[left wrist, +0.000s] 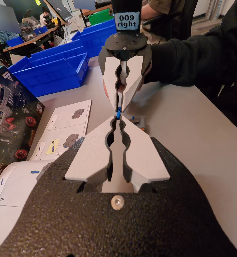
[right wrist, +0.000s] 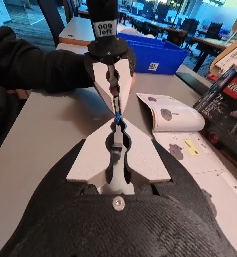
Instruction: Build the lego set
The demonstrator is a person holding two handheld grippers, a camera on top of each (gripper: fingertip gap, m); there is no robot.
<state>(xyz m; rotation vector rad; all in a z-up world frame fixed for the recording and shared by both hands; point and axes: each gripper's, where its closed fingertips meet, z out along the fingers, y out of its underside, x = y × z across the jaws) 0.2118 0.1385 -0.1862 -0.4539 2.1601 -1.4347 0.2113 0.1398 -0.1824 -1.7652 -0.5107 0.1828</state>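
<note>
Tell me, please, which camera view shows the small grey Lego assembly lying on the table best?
The left wrist view: the small grey Lego assembly lies in the open on the grey table, beyond the left gripper. In the right wrist view it shows only partly, blurred, framed between the right gripper's fingers.

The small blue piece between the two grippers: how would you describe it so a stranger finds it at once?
Start at the grey table, right of the open instruction booklet. Above it, the left gripper and right gripper meet tip to tip. The small blue pin is pinched there, the only blue thing off the table.
</note>
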